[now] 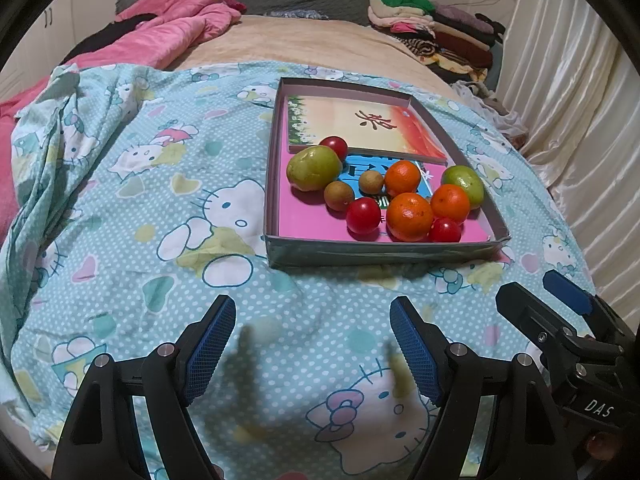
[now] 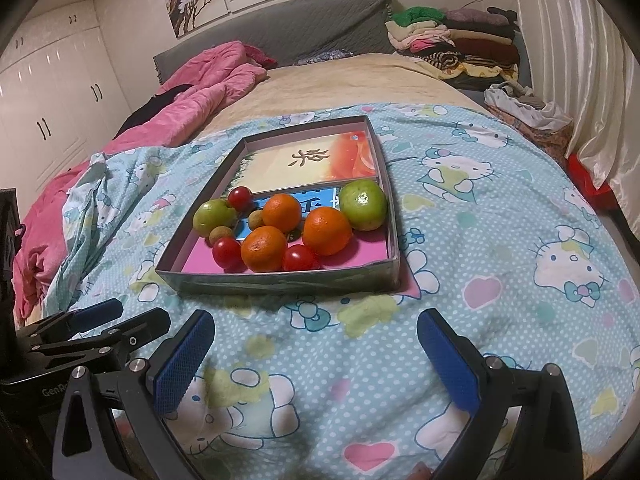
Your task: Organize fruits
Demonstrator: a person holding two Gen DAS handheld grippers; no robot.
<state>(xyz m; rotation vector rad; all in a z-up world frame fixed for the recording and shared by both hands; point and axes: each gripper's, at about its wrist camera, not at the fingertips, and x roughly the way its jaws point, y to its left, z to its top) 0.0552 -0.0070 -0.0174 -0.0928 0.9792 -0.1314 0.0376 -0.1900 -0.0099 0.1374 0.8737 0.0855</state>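
A shallow grey box [image 1: 380, 254] [image 2: 280, 282] lies on the cartoon-cat bedsheet with fruit piled in its near half. Three oranges [image 1: 409, 217] [image 2: 264, 249], two green fruits [image 1: 314, 168] [image 2: 363, 205], three red cherry tomatoes [image 1: 363, 215] [image 2: 227, 253] and two small brown fruits [image 1: 338, 196] [image 2: 221, 234] rest on a pink and blue card. My left gripper [image 1: 314, 320] is open and empty, hovering over the sheet short of the box. My right gripper [image 2: 316, 334] is open and empty too, beside the left one [image 2: 100, 320].
A printed card with a black character [image 1: 362, 124] fills the box's far half. A pink quilt [image 1: 172, 28] lies at the far left, stacked folded clothes [image 1: 436, 28] at the far right. White curtains [image 1: 568, 92] run along the right side; white cupboards [image 2: 48, 112] stand at the left.
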